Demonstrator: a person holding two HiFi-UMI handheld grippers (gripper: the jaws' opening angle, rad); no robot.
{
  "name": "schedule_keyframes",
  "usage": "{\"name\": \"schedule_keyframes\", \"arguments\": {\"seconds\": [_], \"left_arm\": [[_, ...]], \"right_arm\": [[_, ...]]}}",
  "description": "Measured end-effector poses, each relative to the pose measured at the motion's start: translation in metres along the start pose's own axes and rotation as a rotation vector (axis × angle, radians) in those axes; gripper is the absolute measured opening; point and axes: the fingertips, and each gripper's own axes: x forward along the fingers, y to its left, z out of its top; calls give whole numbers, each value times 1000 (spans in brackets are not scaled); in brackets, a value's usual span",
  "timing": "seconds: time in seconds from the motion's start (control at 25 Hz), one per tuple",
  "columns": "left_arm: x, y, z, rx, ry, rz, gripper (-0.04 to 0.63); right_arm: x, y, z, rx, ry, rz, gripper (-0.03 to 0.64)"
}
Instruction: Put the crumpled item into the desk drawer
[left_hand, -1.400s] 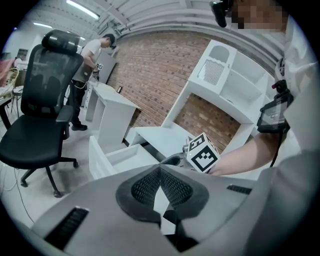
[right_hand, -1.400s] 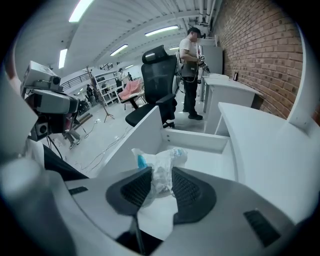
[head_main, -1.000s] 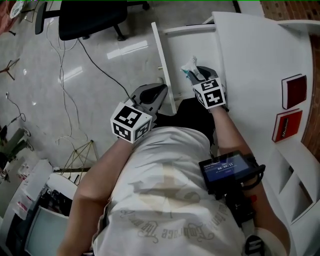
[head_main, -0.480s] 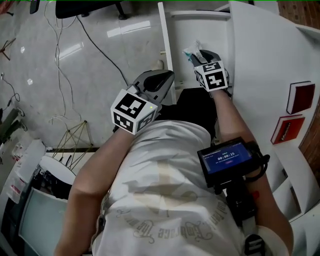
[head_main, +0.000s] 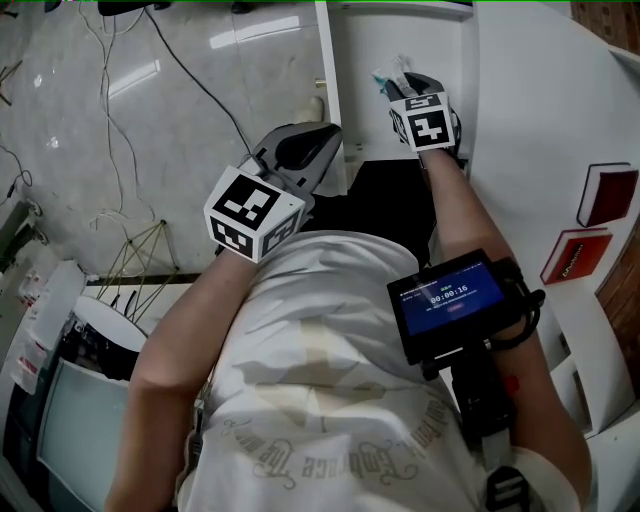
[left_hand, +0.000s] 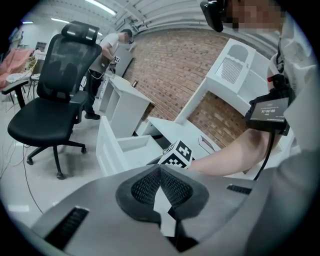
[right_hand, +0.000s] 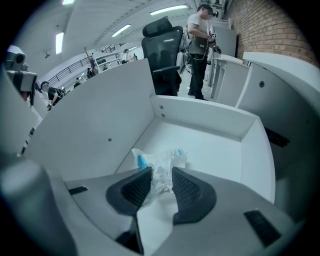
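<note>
My right claw (right_hand: 161, 172) pinches the crumpled item (right_hand: 164, 159), a white crinkly wad with a blue patch, upright between its pads, over the floor of the open white drawer (right_hand: 220, 150).

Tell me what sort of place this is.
Probably an office-style workroom or lab. There is a white desk with an open drawer, a black office chair on a glossy floor, and a brick wall behind more white furniture.
</note>
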Motion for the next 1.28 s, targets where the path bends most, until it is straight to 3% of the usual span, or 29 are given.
{"name": "schedule_keyframes", "arguments": {"seconds": [0.48, 0.8, 1.28], "left_arm": [[-3, -15, -10, 33, 36, -1, 20], [-4, -15, -10, 30, 47, -8, 20], [-21, -15, -5, 46, 40, -30, 20]], "right_arm": [[7, -9, -19, -9, 28, -20, 143], [14, 4, -34, 52, 64, 41, 193], [-8, 21, -32, 67, 45, 2, 204]]}}
